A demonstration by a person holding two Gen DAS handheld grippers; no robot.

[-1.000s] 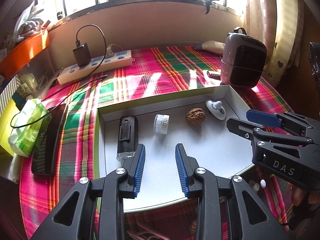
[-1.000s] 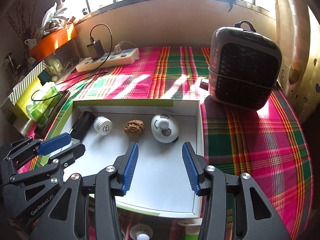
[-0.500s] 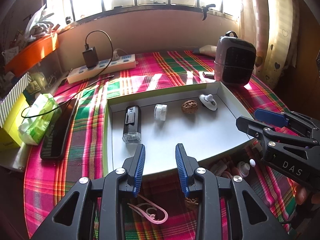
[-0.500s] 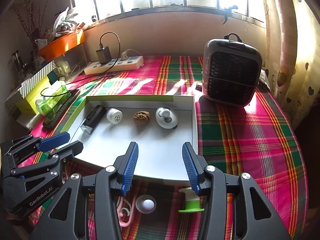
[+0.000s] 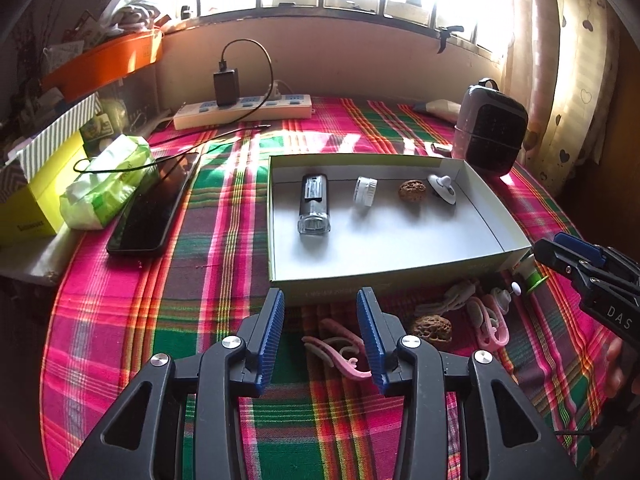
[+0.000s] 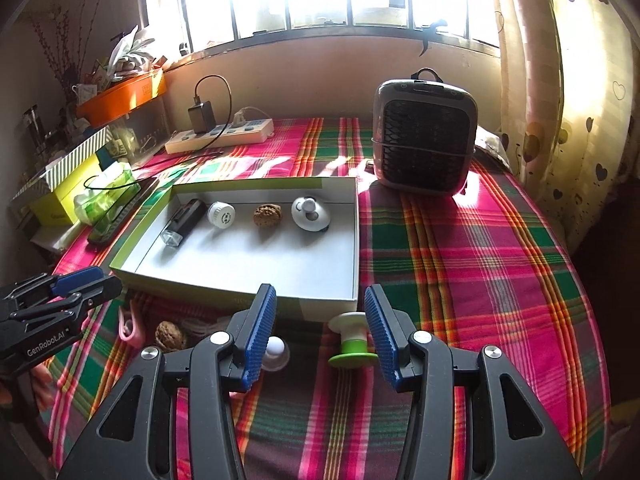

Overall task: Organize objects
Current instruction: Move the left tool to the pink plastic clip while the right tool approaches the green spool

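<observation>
A shallow white box on the plaid cloth holds a black flashlight, a white cap, a walnut and a white round gadget. In front of the box lie a pink clip, a second walnut, a green spool and a white knob. My left gripper is open above the pink clip. My right gripper is open above the spool and knob.
A small heater stands right of the box. A power strip with charger lies at the back. A phone, tissue pack and yellow box sit at the left. Another pink clip lies near the spool.
Both grippers have pulled back and up from over the box. The loose things in front of the box have come into view. Both stay open and empty.
</observation>
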